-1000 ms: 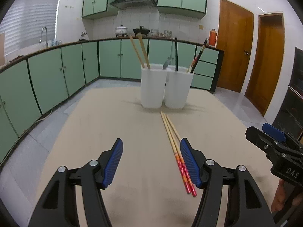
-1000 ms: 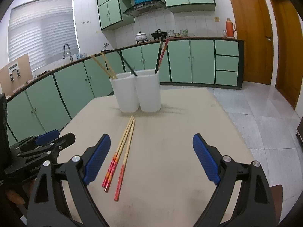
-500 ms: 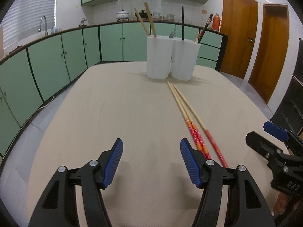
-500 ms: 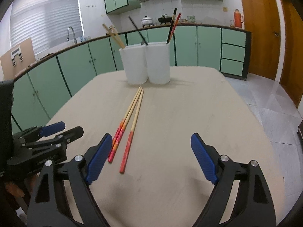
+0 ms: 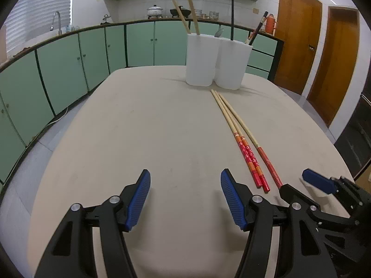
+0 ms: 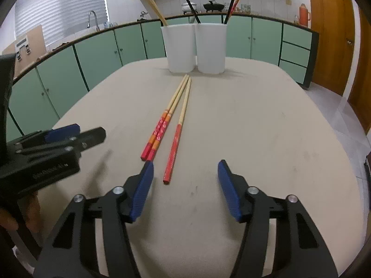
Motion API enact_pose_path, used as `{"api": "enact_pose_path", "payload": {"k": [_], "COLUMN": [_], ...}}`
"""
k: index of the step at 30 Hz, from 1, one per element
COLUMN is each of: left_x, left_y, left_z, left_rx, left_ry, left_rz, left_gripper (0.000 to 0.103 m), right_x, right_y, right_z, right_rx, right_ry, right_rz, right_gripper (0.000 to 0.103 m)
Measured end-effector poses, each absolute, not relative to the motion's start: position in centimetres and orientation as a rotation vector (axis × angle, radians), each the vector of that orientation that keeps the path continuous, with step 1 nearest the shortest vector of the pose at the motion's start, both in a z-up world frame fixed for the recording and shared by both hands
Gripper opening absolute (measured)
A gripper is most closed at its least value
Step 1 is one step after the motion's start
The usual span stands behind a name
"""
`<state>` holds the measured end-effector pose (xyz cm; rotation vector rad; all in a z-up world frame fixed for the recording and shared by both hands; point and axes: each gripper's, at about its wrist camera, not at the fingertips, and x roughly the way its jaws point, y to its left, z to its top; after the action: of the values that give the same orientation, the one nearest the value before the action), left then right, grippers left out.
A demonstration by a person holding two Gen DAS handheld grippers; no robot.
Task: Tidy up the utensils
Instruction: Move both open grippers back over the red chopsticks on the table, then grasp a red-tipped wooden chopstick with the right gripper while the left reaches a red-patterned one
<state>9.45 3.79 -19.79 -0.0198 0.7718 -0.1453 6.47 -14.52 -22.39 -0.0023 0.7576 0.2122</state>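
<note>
Red-ended wooden chopsticks [image 6: 172,120]: I see three lying loose near the middle of the table, pale tips toward the holders, red ends toward me; two touch side by side, the third angles slightly away on the right.
Holders: two white utensil cups [image 6: 196,47] stand upright and touching at the table's far edge, just beyond the chopstick tips; each has chopsticks standing in it.
Table: a beige surface [image 6: 266,125] carries everything.
My right gripper [image 6: 185,191]: its blue-padded jaws are closing, moderately apart, just short of the single chopstick's red end; no chopstick is between the pads.
My left gripper [image 5: 185,202]: jaws moderately wide with only bare table between them; the chopsticks lie to its right.
Grippers together: side by side, near but apart.
Room: green cabinets [image 5: 69,69] run along the walls, wooden doors [image 5: 299,51] on the right.
</note>
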Motion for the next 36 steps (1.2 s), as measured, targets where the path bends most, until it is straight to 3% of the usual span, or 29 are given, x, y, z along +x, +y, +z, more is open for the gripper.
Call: {"api": "enact_pose_path", "payload": {"k": [12,14,16,36], "left_x": [9.5,9.5,9.5,9.6], "left_y": [3.5,3.5,3.2,-1.1], "left_z": [-19.8,-19.8,-19.8,-20.8], "left_rx": [-0.02,-0.02,-0.016,0.033], "left_ry": [0.776,0.776,0.778,0.842], "left_rz": [-0.154,-0.159,-0.166,-0.256], "left_gripper": [0.062,0.062,0.062,0.062], "right_x": [6.6,6.6,6.6,7.0], "right_y": [-13.5,-13.2,-13.2,-17.4], "right_z": [-22.9,-22.9,-23.0,-21.9], "right_rx": [-0.074,-0.088,-0.093,0.012], "right_ry": [0.763,0.76,0.76,0.739], "right_rz": [0.198,0.204,0.207,0.191], "right_gripper": [0.028,0.013,0.007,0.005]}}
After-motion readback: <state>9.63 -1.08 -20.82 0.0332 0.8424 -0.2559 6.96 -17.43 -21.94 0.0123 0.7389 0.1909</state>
